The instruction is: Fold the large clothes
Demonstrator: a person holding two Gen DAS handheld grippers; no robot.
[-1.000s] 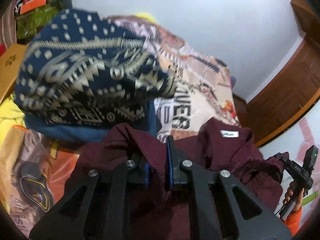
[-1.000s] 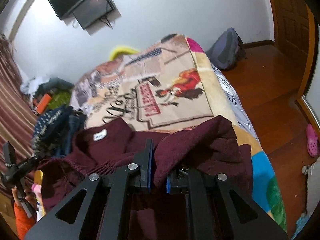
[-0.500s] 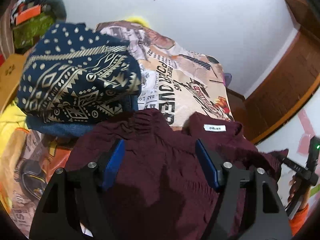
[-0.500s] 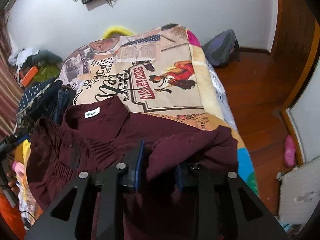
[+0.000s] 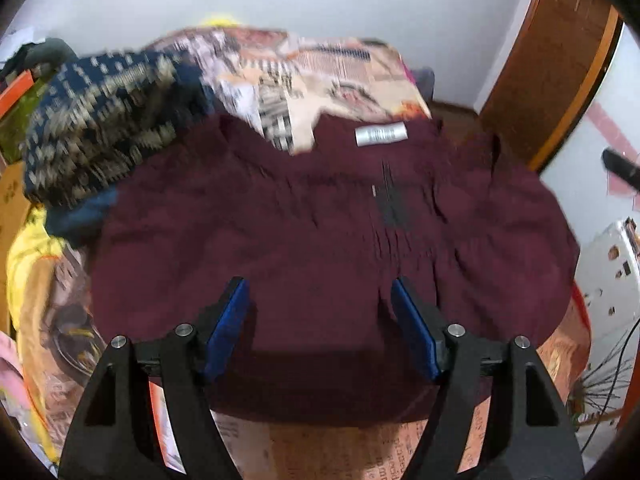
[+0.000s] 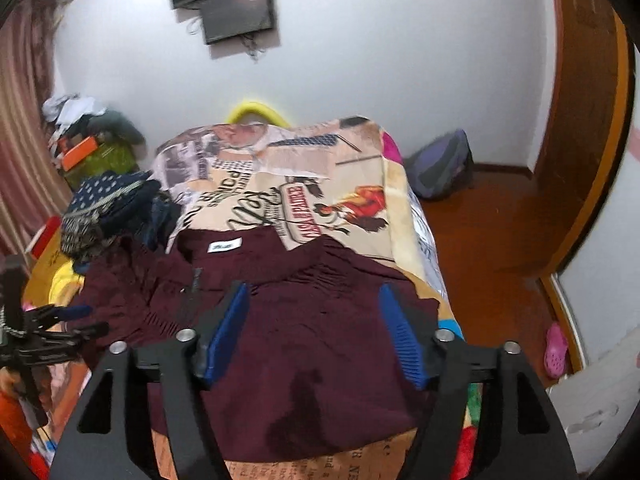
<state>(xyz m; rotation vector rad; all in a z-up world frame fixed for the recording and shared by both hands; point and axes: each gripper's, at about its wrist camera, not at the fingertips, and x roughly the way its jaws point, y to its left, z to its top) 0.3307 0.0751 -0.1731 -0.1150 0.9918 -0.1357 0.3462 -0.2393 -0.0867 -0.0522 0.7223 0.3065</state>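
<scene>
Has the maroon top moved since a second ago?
Yes. The maroon top was bunched up in both grippers; now it lies spread flat on the bed cover, its label nearer the patterned pile.

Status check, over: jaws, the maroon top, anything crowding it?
Left gripper open, empty. Right gripper jaws opening, empty. Maroon top flat on bed. Navy patterned pile against its far-left edge.
</scene>
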